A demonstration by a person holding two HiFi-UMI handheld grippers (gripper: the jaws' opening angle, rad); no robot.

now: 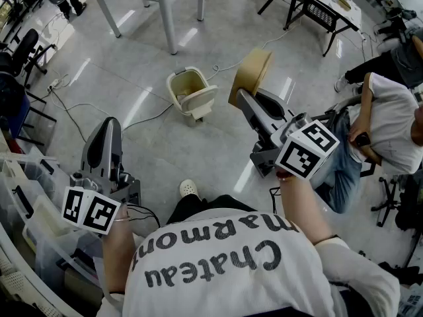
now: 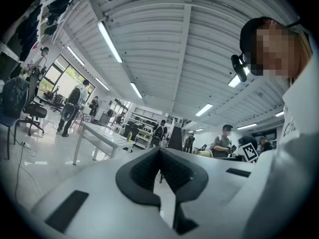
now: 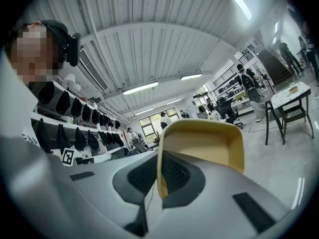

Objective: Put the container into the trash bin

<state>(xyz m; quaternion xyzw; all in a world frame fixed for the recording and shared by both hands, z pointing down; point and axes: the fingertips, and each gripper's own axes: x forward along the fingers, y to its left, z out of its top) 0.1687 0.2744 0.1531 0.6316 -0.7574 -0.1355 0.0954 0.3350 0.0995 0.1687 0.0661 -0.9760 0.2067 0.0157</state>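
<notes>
right tool (image 3: 159, 169) gripped the container (image 1: 252, 73) by its rim | container jutted beyond its tip, near trash bin (image 1: 192, 92) | left tool (image 2: 160, 157) was closed, empty

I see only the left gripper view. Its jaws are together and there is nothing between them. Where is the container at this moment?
Observer: The right gripper has it. In the right gripper view its jaws are shut on the rim of the yellow container.
Operator: Thank you. I do not find the trash bin in my view. Where does it stand?
Observer: The head view shows the trash bin on the floor ahead of the person. The container is beside it, to its right in that picture, not above it.
Operator: Is the bin covered?
Observer: No. Its mouth shows open from above, and the lid seems tipped down at the near side.
</notes>
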